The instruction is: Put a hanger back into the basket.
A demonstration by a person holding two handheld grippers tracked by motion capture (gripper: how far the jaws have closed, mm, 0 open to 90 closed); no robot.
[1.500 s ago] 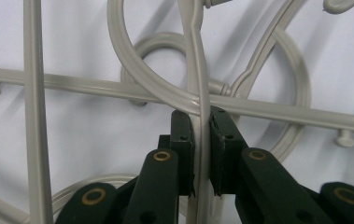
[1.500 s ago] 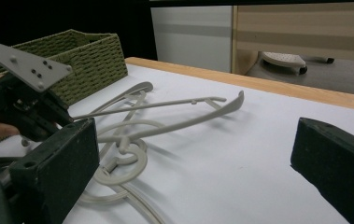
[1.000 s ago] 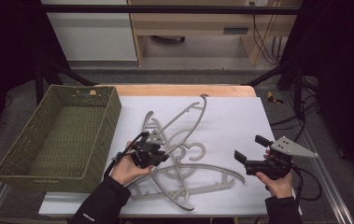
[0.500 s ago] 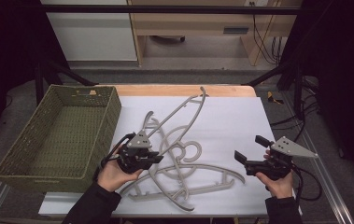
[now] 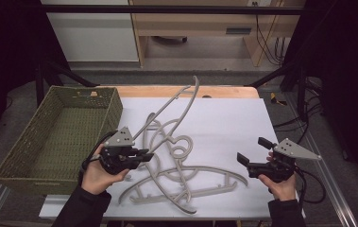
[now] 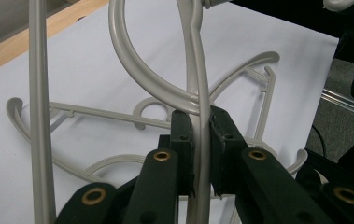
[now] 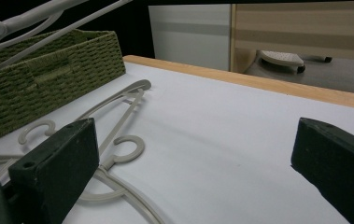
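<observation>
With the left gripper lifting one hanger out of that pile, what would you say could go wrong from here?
The left gripper is shut on the raised hanger's thin bar, so the hanger may swivel or slip in the jaws. It rises from a tangle of other hangers, so a hook could snag and drag one along. The hanger looks long beside the wicker basket; it might catch the rim. The right gripper is open, apart from the pile.

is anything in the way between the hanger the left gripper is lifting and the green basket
Nothing visible blocks it. The left gripper holds the grey plastic hanger raised right beside the green woven basket, whose inside looks empty; other hangers lie below.
</observation>
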